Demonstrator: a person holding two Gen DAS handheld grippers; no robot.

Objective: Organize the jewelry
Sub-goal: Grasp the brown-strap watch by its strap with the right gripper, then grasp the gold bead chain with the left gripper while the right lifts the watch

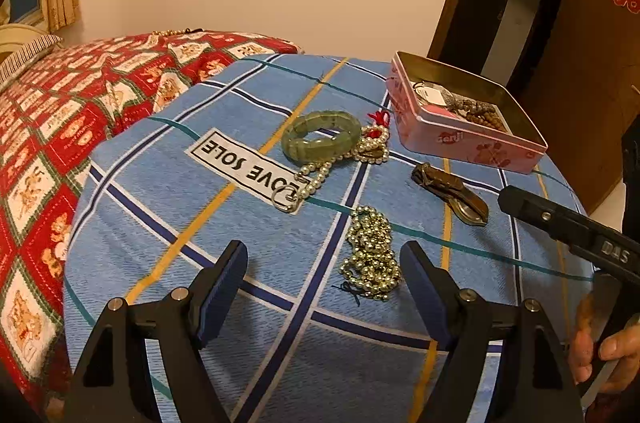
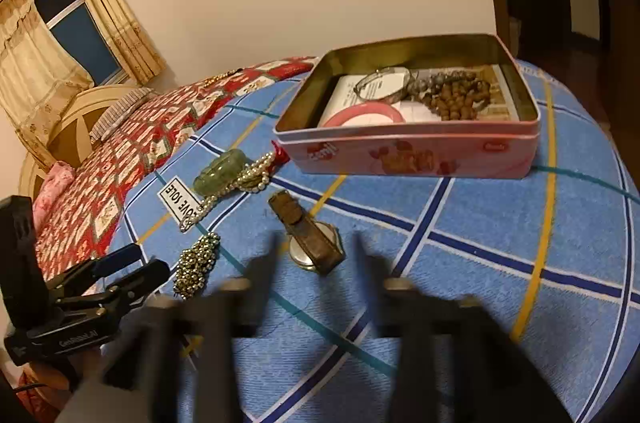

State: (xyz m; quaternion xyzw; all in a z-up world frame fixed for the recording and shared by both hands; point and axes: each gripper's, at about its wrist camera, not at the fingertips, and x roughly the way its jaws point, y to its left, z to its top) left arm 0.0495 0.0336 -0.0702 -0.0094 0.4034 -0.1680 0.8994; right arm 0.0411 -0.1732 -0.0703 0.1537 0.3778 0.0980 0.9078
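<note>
A pink tin box (image 1: 460, 139) (image 2: 408, 151) stands open at the far right of the blue checked cloth (image 1: 280, 303) and holds brown beads (image 2: 460, 99), a pink bangle (image 2: 364, 115) and a metal bangle. A green jade bracelet (image 1: 320, 139) (image 2: 220, 171), a pearl necklace (image 1: 340, 163) (image 2: 240, 183), a gold bead necklace (image 1: 372, 255) (image 2: 196, 263) and a brown-strapped watch (image 1: 452, 191) (image 2: 312, 239) lie on the cloth. My left gripper (image 1: 324, 259) is open and empty, the gold beads just inside its right finger. My right gripper (image 2: 316, 251) is open, blurred, just before the watch.
A red patterned quilt (image 1: 60, 143) covers the bed to the left. A window with curtains (image 2: 60, 35) is at the far left. A wooden door (image 1: 560, 63) stands behind the tin. A "LOVE SOLE" label (image 1: 244, 163) is on the cloth.
</note>
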